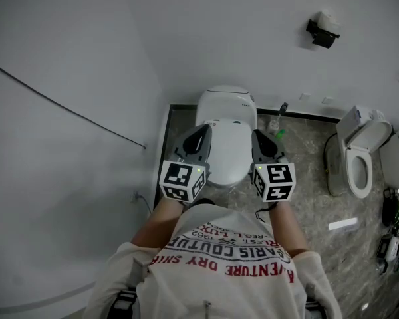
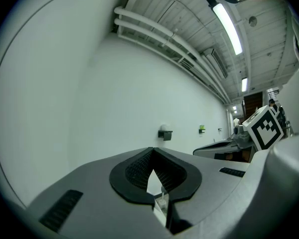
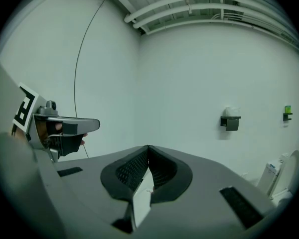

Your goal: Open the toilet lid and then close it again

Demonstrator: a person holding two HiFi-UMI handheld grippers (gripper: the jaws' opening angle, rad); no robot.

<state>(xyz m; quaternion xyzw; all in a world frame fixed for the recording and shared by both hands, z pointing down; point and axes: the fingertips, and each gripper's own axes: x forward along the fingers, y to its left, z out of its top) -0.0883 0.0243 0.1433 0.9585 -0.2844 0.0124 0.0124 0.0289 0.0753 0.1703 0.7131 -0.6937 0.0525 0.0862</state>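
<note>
The white toilet (image 1: 227, 102) stands against the back wall, and its lid (image 1: 229, 158) lies down flat. In the head view my left gripper (image 1: 202, 131) hovers over the lid's left edge and my right gripper (image 1: 259, 135) over its right edge, both pointing toward the wall. Whether either touches the lid I cannot tell. In the left gripper view the left gripper (image 2: 152, 150) has its jaws together at the tips with nothing between them. The right gripper (image 3: 148, 147) looks the same in its own view. Each gripper view also shows the other gripper off to one side.
A second toilet (image 1: 360, 159) with its lid raised stands at the right. A paper holder (image 1: 322, 32) hangs on the back wall. A small bottle (image 1: 278, 121) sits on the marble floor (image 1: 306, 178) right of the toilet. A white wall (image 1: 66, 145) with a cable rises close on the left.
</note>
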